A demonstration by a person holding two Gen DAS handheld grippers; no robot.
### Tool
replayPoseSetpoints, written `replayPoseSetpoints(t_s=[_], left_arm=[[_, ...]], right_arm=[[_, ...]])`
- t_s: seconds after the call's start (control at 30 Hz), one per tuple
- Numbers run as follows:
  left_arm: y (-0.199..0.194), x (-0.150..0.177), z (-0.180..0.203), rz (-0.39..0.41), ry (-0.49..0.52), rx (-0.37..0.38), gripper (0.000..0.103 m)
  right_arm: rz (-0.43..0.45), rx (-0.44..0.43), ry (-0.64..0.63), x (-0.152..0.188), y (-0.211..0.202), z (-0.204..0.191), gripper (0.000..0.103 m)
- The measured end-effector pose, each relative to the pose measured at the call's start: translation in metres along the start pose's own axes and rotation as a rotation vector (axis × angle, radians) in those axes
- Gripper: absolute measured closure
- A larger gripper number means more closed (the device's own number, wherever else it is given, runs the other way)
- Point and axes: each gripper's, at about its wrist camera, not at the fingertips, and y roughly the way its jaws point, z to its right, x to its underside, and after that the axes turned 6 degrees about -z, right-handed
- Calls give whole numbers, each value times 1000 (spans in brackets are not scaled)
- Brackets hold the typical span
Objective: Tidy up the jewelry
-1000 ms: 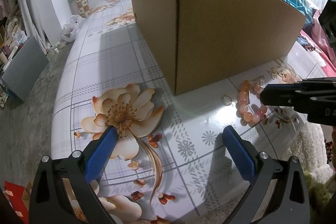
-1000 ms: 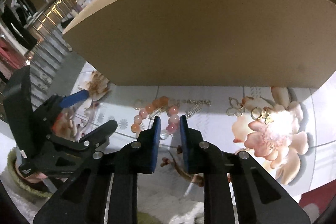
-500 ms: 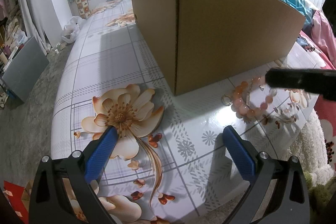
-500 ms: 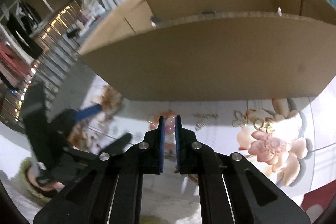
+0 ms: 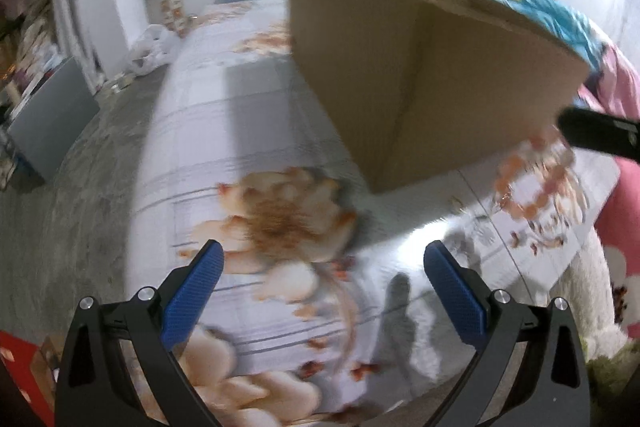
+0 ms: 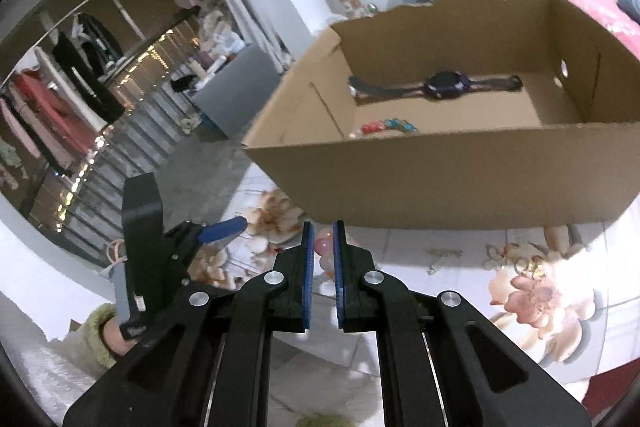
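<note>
My right gripper (image 6: 321, 227) is shut on a pink bead bracelet (image 6: 325, 245), held up off the floral table (image 5: 248, 131). In the left wrist view the bracelet (image 5: 536, 183) dangles from the right gripper's black tip (image 5: 600, 137), in front of the cardboard box (image 5: 440, 75). The open box (image 6: 460, 179) holds a dark watch (image 6: 444, 85) and a coloured bead bracelet (image 6: 388, 126). Gold earrings (image 6: 528, 267) and a small chain (image 6: 442, 255) lie on the table by the box. My left gripper (image 5: 320, 259) is open and empty above the flower print.
A white fluffy rug (image 5: 592, 287) lies beyond the table's right edge. A grey cabinet (image 5: 52, 115) stands on the floor at left. A hand in a green sleeve (image 6: 100, 343) holds the left gripper, whose blue finger (image 6: 222, 229) shows left of mine.
The right gripper shut on the pink bracelet and lifted it off the table, so its view now looks into the box. The left gripper shifted and its view is blurred.
</note>
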Motion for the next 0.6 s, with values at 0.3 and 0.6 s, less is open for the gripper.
replayPoseSetpoints(t_s=[0.3,0.6], left_arm=[[-21,3,-37,52,-81,-104,4],[-29,11,-55,53,-148,-142,4]], right_arm=[[-36,-132,-18,-9,31,-15,96],[-128,-175,-38,-3,70,-24,96]])
